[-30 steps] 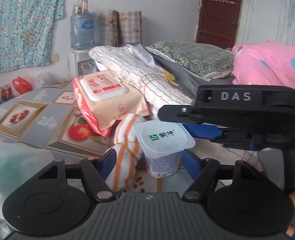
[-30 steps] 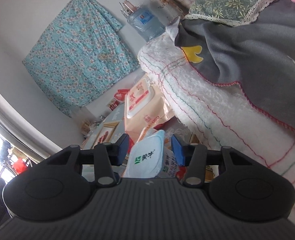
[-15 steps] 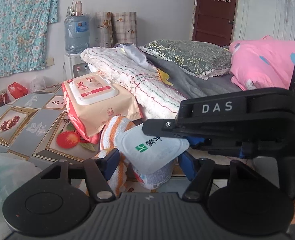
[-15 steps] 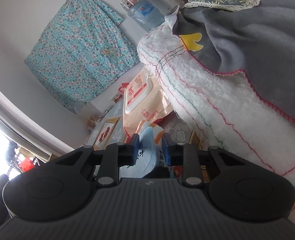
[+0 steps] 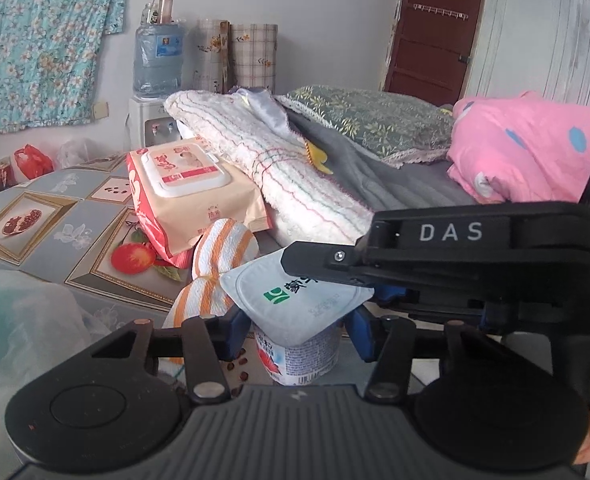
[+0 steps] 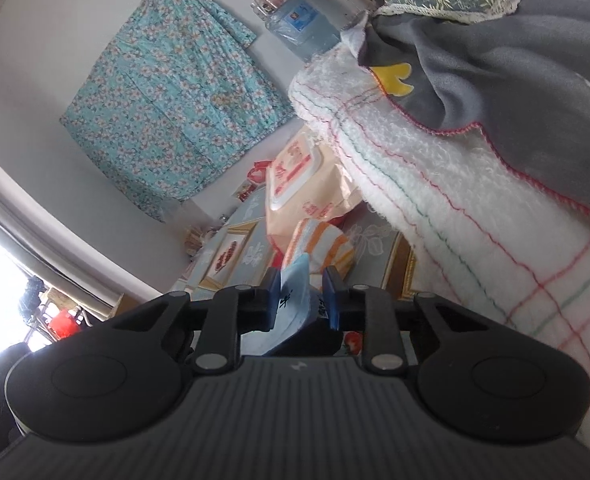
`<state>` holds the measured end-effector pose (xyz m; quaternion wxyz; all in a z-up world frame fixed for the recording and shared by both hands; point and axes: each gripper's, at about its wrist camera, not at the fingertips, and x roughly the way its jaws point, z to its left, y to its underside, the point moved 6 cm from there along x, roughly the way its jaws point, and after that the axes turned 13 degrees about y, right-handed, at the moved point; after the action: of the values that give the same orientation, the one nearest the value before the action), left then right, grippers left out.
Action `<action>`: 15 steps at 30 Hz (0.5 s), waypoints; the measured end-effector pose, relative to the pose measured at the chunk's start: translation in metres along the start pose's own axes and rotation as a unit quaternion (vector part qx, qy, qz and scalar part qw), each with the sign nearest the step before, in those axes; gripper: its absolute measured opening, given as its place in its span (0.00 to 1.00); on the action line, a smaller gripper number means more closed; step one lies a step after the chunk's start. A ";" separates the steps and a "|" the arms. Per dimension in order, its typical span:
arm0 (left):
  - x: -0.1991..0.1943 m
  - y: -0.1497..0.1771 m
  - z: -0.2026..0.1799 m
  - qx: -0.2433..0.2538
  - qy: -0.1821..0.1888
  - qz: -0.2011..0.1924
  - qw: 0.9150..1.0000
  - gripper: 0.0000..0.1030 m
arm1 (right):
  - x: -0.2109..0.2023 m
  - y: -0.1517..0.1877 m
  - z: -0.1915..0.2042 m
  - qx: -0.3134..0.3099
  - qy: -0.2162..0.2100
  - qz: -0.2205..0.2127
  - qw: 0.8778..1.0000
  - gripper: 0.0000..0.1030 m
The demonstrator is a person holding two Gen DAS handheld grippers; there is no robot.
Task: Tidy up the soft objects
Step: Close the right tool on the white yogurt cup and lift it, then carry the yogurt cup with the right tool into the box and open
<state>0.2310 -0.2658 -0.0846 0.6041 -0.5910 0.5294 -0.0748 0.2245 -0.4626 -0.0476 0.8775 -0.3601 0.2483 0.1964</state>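
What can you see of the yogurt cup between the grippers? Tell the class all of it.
The yogurt cup is a small white plastic pot with a printed label, red fruit low on its side. Its pale foil lid, with a green logo, is tilted and bent upward. The right gripper pinches the lid's edge. The left gripper straddles the pot, its jaws closing. The orange-striped cloth lies just behind it, by its left side.

Yogurt cup [image 5: 299, 354]: small white plastic cup with printed label, tilted, its body low between two blue pads, its square foil lid [image 5: 295, 300] bearing a green logo and bent upward at one edge. Orange-and-white striped towel [image 5: 219, 260]: rolled, just behind the cup on the patterned tabletop. Wet-wipes pack [image 5: 187, 188]: peach and red, white flip lid, propped aslant behind the towel.
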 end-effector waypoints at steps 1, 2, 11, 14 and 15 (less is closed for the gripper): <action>-0.004 0.000 -0.002 0.000 0.001 -0.003 1.000 0.51 | -0.005 0.001 0.002 -0.002 -0.003 -0.002 1.000 0.22; -0.010 -0.001 -0.005 0.000 0.000 -0.007 1.000 0.51 | -0.009 0.001 0.004 -0.003 -0.005 -0.003 1.000 0.22; -0.051 -0.004 -0.032 0.010 -0.001 -0.038 0.999 0.51 | -0.062 0.011 0.020 -0.010 -0.031 -0.026 0.999 0.22; -0.068 -0.004 -0.041 0.015 0.000 -0.049 0.999 0.51 | -0.082 0.015 0.026 -0.014 -0.041 -0.034 0.998 0.22; -0.075 -0.005 -0.044 0.017 -0.001 -0.054 0.998 0.51 | -0.088 0.017 0.029 -0.016 -0.045 -0.036 0.998 0.22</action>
<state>0.1693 -0.2415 -0.0282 0.6093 -0.6087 0.4948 -0.1156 0.1539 -0.4453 0.0119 0.8886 -0.3736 0.1920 0.1843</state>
